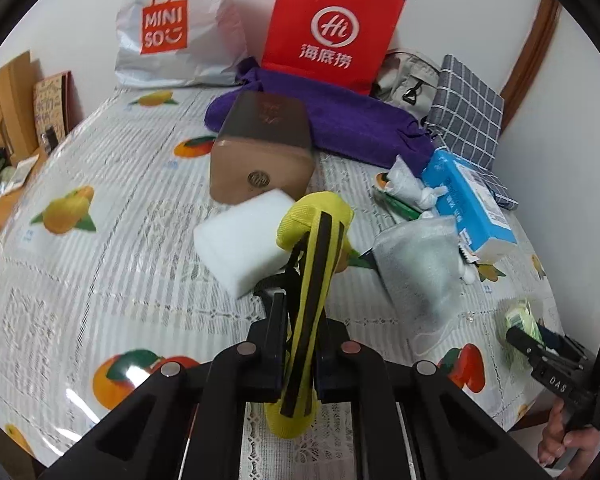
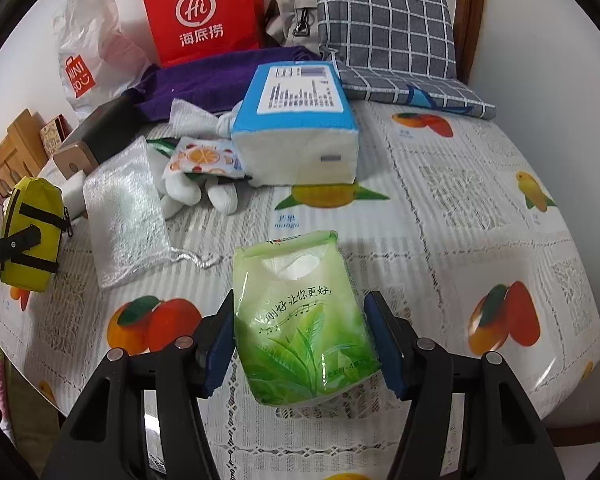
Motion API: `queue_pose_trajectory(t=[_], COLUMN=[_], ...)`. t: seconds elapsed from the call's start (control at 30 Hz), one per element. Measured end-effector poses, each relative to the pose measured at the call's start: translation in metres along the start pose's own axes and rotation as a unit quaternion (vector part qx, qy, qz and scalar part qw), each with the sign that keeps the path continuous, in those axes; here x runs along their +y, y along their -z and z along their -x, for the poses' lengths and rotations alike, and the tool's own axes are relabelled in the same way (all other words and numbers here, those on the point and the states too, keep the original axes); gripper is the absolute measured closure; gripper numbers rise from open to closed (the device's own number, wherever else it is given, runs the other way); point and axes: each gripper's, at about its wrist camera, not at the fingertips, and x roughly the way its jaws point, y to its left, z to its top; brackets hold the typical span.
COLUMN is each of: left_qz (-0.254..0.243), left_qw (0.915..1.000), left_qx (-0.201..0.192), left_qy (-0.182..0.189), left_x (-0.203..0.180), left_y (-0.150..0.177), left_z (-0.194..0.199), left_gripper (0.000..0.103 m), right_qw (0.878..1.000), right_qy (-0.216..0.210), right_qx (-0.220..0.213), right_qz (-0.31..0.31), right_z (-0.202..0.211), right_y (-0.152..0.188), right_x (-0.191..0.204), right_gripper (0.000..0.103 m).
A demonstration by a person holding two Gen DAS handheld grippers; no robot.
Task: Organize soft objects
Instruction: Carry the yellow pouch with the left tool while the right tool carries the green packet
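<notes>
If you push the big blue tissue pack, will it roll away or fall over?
Probably neither. The blue tissue pack is a blocky shape resting on a broad flat side on the tablecloth, so it would likely slide, not roll. It looks like soft paper in thin plastic, so it is probably light for its size and would dent a little under a push.

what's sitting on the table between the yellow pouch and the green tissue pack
A silvery mesh drawstring bag lies between the yellow pouch and the green tissue pack, seen in the right wrist view.
</notes>
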Motion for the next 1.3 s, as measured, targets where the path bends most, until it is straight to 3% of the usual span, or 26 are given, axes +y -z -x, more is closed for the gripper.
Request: queue_pose_trajectory(t=[0.47,0.67,0.87,1.0,1.3], left_qz=[-0.011,-0.007,-0.050,-0.049,-0.042], left_qw=[0.9987,0.9990,0.9978,0.9979,0.9983], left_qx=[-0.045,-0.039,-0.044,-0.039,-0.041], left_qy=[0.023,0.018,0.005,0.016,-0.001], left_x=[-0.015,-0.016,-0.026,-0.027,-0.029], left_y=[-0.039,-0.069,-0.108,-0.130,-0.171], left_z=[0.035,0.028,0.023,0.017,-0.008], left_gripper=[0.093,0.093,0.093,0.093,0.093], right_qw=[0.999,0.999,0.997,0.997,0.997], right_qy=[-0.012,-0.021,-0.021,-0.027,-0.038], right_qx=[-0.033,-0.045,-0.063,-0.064,-0.064], right_qz=[0.008,0.023,0.041,0.039,0.033], right_z=[0.025,0.030,0.034,0.027,0.008], right_y=[-0.042,-0.071,-0.111,-0.139,-0.197], right_x=[0.000,0.004,0.008,0.008,0.007], right_gripper=[0.043,0.043,0.043,0.043,0.043])
